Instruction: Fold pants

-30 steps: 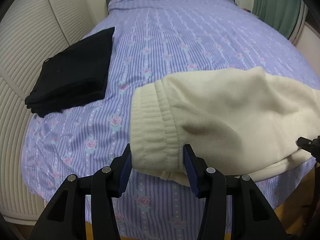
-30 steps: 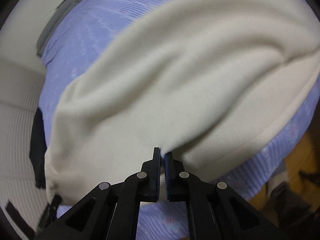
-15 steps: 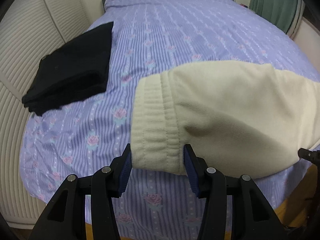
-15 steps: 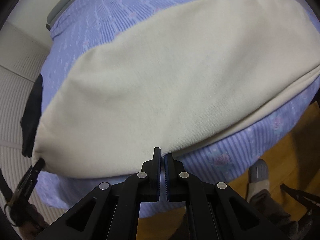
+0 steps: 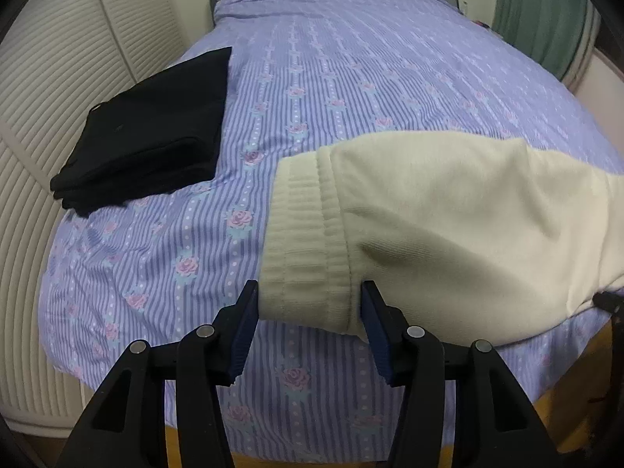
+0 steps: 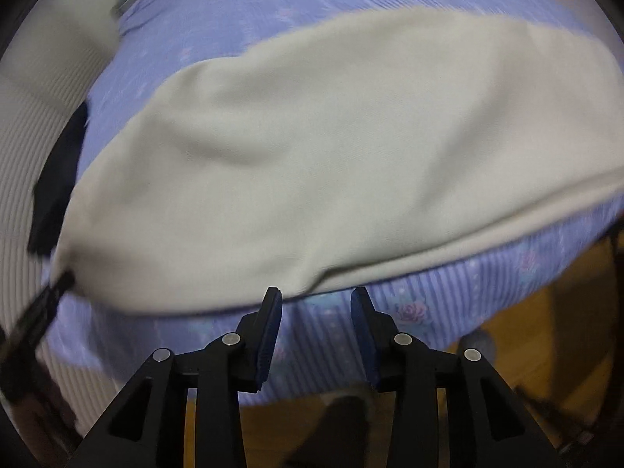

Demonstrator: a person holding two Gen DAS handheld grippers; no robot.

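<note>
Between the left gripper's [image 5: 310, 323] blue pads sits the ribbed waistband [image 5: 308, 249] of the cream pants [image 5: 448, 230]. The jaws stand wide, one pad at each outer edge of the band. Whether the pads actually press the cloth or only bracket it cannot be told from the left wrist view; the span is wide enough that the gripper reads as open rather than clamped. This placement suits control of the waistband corner, which is the stiffest part of the garment and the easiest reference edge for a fold.

At the right gripper [image 6: 316, 304] the jaws are parted and hold nothing. The lower edge of the pants [image 6: 331, 163] lies just beyond the fingertips, apart from both pads. The right wrist view is blurred, so fine contact detail is not readable there.

The pants lie across the near part of the bed [image 5: 351, 78], stretched sideways from the waistband on the left toward the legs on the right, with the lower hem close to the mattress edge. The cloth shows one shallow crease near the waistband and is otherwise fairly flat. This layout, judged from the task, prepares a lengthwise or crosswise fold.

A folded black garment [image 5: 148, 132] rests well apart, at the left side of the bed, probably set there to keep the working area free.
</note>
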